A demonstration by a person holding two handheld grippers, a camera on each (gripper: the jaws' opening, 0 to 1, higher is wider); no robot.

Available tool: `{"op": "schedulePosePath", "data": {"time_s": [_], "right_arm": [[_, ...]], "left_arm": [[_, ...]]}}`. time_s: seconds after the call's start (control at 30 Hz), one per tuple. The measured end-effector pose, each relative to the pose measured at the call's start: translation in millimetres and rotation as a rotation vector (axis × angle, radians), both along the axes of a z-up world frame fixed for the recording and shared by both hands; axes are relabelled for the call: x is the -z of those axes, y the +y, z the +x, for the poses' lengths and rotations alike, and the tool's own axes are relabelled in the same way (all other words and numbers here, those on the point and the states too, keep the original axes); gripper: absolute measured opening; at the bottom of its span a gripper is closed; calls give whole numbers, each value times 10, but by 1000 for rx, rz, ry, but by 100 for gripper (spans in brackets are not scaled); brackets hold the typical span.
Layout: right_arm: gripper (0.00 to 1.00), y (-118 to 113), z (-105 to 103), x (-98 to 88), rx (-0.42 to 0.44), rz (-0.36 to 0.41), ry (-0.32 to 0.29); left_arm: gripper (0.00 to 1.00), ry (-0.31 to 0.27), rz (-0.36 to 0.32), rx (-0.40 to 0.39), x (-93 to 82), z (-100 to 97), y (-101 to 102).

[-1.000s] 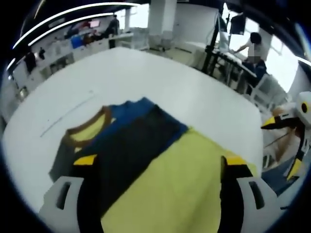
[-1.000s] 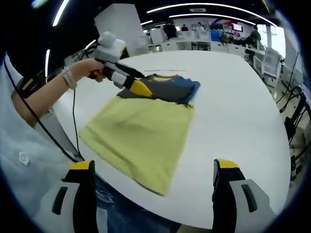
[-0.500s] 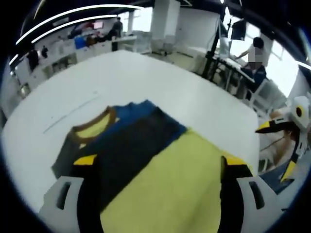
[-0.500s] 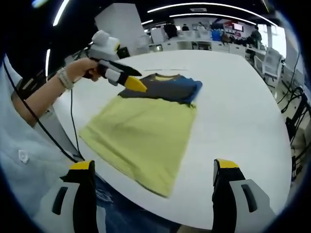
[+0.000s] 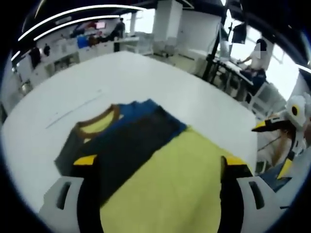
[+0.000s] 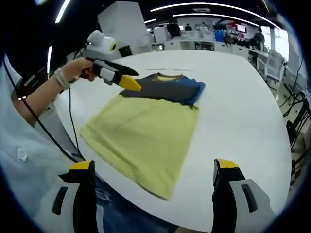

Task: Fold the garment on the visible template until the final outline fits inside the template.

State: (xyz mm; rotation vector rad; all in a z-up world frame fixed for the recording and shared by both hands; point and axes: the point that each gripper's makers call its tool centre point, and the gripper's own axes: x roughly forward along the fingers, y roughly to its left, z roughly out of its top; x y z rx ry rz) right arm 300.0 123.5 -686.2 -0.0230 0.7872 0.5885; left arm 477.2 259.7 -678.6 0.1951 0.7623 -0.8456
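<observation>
Right gripper [image 6: 153, 167]: nearest in the right gripper view, its two yellow-tipped jaws wide apart and holding nothing, hanging over the table's near edge short of the garment.
Garment [image 6: 146, 126]: a T-shirt lying flat on the white table [image 6: 233, 121]; its yellow body reaches toward the table's near edge, with a dark grey and blue band and a brown-trimmed collar at the garment's far end.
Left gripper [image 6: 127, 83]: in the right gripper view, held in a person's hand [image 6: 80, 68] just above the garment's dark band; whether its claw is apart or together cannot be told from here.
Left gripper, own view [image 5: 154, 162]: jaws spread wide over the garment [image 5: 160, 170], clamped on nothing.
Template line [image 5: 73, 110]: a thin dark line on the table beyond the garment's collar.
Background: desks and seated people well beyond the table.
</observation>
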Motion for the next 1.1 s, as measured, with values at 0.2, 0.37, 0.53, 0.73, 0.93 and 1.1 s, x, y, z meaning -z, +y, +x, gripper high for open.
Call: {"op": "schedulePosePath", "data": {"time_s": [0.2,0.37,0.53,0.73,0.93,1.1], "right_arm": [[100,31,2,14,-1,2,3],[100,49,2,21,0,4,4],[100,59,1,20,1,3,3],[100,71,-11,21,0,1,3],[100,95,-44,29,-2,1,4],[100,110,-87,42,0,3,6]], "left_arm": [[100,-5,-23,-25,-41,22,104],[100,0,-35,-40,-33,29,178],[100,-4,-41,-51,-45,22,246],[100,-7,-47,-65,-60,-27,312],[100,-17,-33,-75,-85,-77,379],[100,-28,-35,-80,-110,-133,409]]}}
